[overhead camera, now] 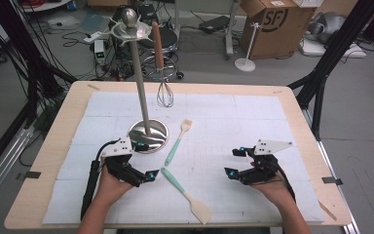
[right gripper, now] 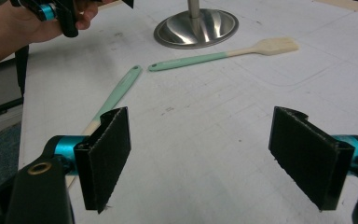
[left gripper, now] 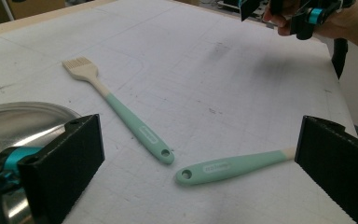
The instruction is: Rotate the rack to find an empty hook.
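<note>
Two mint-handled utensils lie on the white mat: a basting brush (overhead camera: 177, 142) (left gripper: 121, 112) (right gripper: 223, 54) and a spatula (overhead camera: 187, 195) (left gripper: 228, 165) (right gripper: 116, 95), their handle ends close together. A steel stand (overhead camera: 141, 83) rises from a round base (overhead camera: 148, 135) (right gripper: 196, 27), with a wooden-handled whisk (overhead camera: 161, 73) hanging from its top. My left gripper (overhead camera: 146, 161) (left gripper: 196, 163) rests open beside the base, its jaws wide with the spatula handle lying on the mat beyond them. My right gripper (overhead camera: 234, 162) (right gripper: 200, 154) stands open over bare mat, nothing between its jaws.
The white mat (overhead camera: 233, 126) covers most of a wooden table (overhead camera: 302, 122). Beyond the far edge are cables, a cardboard box (overhead camera: 275, 24) and black frame legs (overhead camera: 331, 53). The other hand and gripper (left gripper: 298, 16) (right gripper: 51, 14) show across the mat.
</note>
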`<state>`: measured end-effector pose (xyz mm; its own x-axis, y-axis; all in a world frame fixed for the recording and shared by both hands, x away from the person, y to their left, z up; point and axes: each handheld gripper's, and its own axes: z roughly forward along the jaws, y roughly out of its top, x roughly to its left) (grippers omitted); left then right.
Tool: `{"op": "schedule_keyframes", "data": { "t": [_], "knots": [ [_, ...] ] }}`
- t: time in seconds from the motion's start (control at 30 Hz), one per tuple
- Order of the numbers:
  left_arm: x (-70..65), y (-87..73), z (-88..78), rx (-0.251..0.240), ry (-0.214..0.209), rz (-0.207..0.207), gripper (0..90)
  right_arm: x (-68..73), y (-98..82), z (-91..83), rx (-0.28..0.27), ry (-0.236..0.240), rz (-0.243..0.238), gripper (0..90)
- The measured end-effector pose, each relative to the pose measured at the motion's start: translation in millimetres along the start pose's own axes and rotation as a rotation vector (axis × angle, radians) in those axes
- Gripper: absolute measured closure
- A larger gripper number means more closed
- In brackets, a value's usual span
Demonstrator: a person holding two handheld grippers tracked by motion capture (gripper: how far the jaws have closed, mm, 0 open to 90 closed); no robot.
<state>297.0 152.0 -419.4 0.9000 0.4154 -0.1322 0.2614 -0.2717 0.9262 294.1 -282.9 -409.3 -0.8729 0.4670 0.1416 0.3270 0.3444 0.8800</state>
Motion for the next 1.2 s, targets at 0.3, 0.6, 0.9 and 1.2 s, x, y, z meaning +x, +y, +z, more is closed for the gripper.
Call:
{"op": "schedule_keyframes", "data": {
  "t": [0.3, 0.6, 0.9, 1.2],
  "knots": [
    [-1.4, 7.4, -2.8, 0.043, -0.043, -0.01, 17.3, -0.2, -1.8, 3.5, 0.013, 0.005, -0.003, 20.4],
    [-1.7, 16.0, -7.6, 0.049, -0.103, -0.009, 44.6, -1.4, -1.8, 2.0, -0.005, 0.007, -0.001, 20.4],
    [-4.2, 38.4, -12.4, 0.075, -0.154, 0.033, 68.1, -4.1, -1.5, 1.6, -0.017, 0.006, 0.008, 20.4],
    [-7.4, 80.0, -30.2, 0.077, -0.174, 0.073, 74.6, -4.0, -1.8, 2.9, -0.008, 0.002, 0.008, 20.5]
  ]
}}
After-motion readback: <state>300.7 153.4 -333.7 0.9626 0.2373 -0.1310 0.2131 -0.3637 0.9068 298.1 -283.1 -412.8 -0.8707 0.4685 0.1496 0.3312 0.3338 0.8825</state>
